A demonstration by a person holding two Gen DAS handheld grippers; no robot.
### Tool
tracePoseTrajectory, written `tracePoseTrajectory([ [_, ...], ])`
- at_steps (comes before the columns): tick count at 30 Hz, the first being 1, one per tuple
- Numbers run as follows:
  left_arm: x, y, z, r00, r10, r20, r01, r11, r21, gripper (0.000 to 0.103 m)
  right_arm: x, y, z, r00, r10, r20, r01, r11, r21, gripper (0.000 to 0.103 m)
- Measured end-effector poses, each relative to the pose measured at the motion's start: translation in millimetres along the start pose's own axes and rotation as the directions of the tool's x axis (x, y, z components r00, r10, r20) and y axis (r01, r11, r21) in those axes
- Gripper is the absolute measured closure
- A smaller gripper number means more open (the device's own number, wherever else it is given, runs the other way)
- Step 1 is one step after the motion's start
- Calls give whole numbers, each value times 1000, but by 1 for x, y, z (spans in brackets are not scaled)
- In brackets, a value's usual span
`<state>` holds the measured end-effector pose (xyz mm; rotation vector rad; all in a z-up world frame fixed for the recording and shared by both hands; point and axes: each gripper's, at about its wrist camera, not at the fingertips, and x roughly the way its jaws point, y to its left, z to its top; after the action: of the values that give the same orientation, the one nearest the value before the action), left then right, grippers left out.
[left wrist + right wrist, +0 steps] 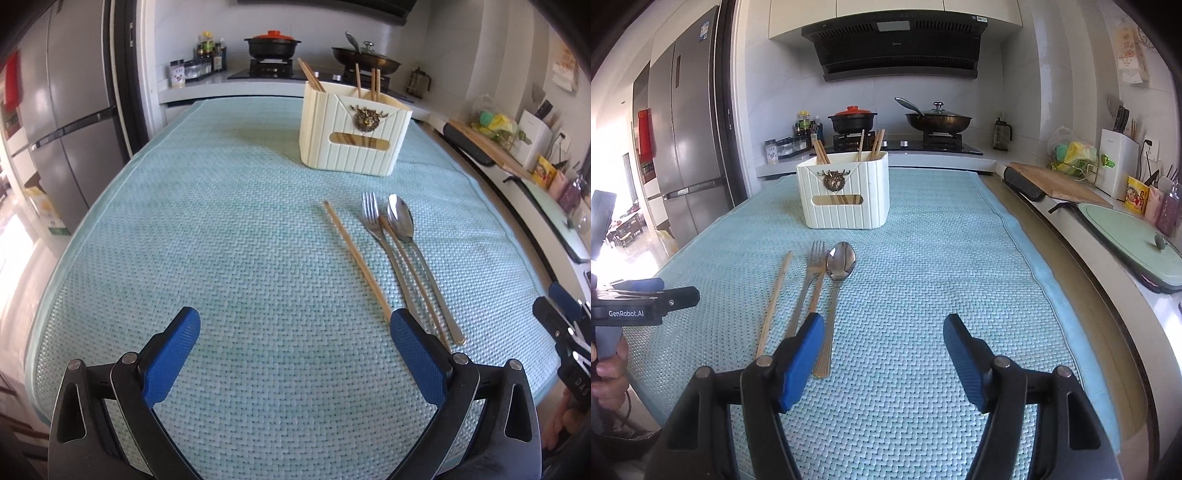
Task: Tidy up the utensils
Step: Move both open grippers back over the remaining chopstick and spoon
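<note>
The left gripper [295, 325] is hanging just above the woven light-blue mat [221, 229], its blue fingers [173, 354] spread wide with nothing between them. The near end of a wooden chopstick [356, 258] is disappearing behind its right-hand finger. The right gripper [884, 330] is likewise standing released and empty over the mat [923, 280], its left-hand finger [801, 365] covering the handle ends of the cutlery.

The loose utensils are lying side by side on the mat, pointing away toward the holder. From the left wrist view, the lone chopstick is lying furthest left, a little apart from the rest. Next to it a metal fork [373, 221] and a metal spoon [400, 221] are lying close together, with a second chopstick [413, 273] running along between them and touching the fork near its neck.

Further back a cream ribbed holder [354, 140] is standing upright on the mat, a brass ornament [365, 117] fixed to its front above a slot. Several chopsticks [312, 79] are already sticking up out of it.

At the left edge of the right wrist view, a hand [607, 373] is gripping the handle of the left gripper. Behind the mat, a black pot with a red lid [852, 120] and a lidded wok [938, 120] are sitting on the stove.
</note>
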<state>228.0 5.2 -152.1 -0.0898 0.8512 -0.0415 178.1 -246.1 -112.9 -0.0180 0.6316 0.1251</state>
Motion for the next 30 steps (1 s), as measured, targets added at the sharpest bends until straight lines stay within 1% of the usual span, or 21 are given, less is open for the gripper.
tracePoseTrajectory([
  [3, 5, 0, 1, 1000, -1, -15, 1, 1000, -4, 1, 4, 2, -2, 1000, 5, -26, -5, 1000, -9, 35],
  [7, 13, -6, 6, 1000, -17, -26, 17, 1000, 1, 1, 13, 2, -2, 998, 20, -59, -21, 1000, -13, 39],
  [10, 23, -13, 14, 999, -15, -34, 15, 1000, 7, 1, 26, 2, 4, 995, 50, -84, -52, 998, -18, 43],
  [12, 31, -18, 20, 999, -14, -37, 14, 1000, 11, 1, 37, 3, 10, 992, 77, -100, -79, 997, -9, 52],
  [13, 35, -20, 24, 999, -12, -36, 13, 1000, 11, 1, 44, 3, 14, 989, 91, -113, -92, 996, -5, 53],
  [15, 44, -24, 31, 999, -12, -38, 12, 1000, 11, 1, 58, 6, 22, 983, 126, -133, -127, 992, 1, 60],
  [17, 55, -27, 36, 999, -10, -49, 11, 1000, 11, 1, 75, 11, 29, 975, 151, -163, -155, 988, -11, 61],
  [18, 61, -29, 39, 998, -7, -57, 8, 1000, 10, 1, 81, 14, 32, 973, 160, -167, -166, 986, -20, 64],
  [19, 67, -30, 40, 998, -3, -62, 3, 1000, 8, 1, 88, 17, 34, 970, 169, -174, -177, 984, -33, 65],
  [20, 72, -32, 41, 998, 3, -68, -3, 1000, 9, 1, 97, 21, 37, 966, 175, -190, -187, 981, -49, 66],
  [21, 77, -33, 42, 997, 12, -73, -11, 1000, 12, 1, 105, 24, 39, 964, 176, -201, -191, 980, -58, 71],
  [26, 92, -34, 47, 996, 39, -84, -37, 999, 18, 1, 140, 36, 47, 946, 193, -259, -219, 973, -75, 79],
  [30, 105, -35, 49, 993, 57, -101, -54, 998, 29, 1, 162, 42, 44, 929, 193, -317, -229, 970, -78, 79],
])
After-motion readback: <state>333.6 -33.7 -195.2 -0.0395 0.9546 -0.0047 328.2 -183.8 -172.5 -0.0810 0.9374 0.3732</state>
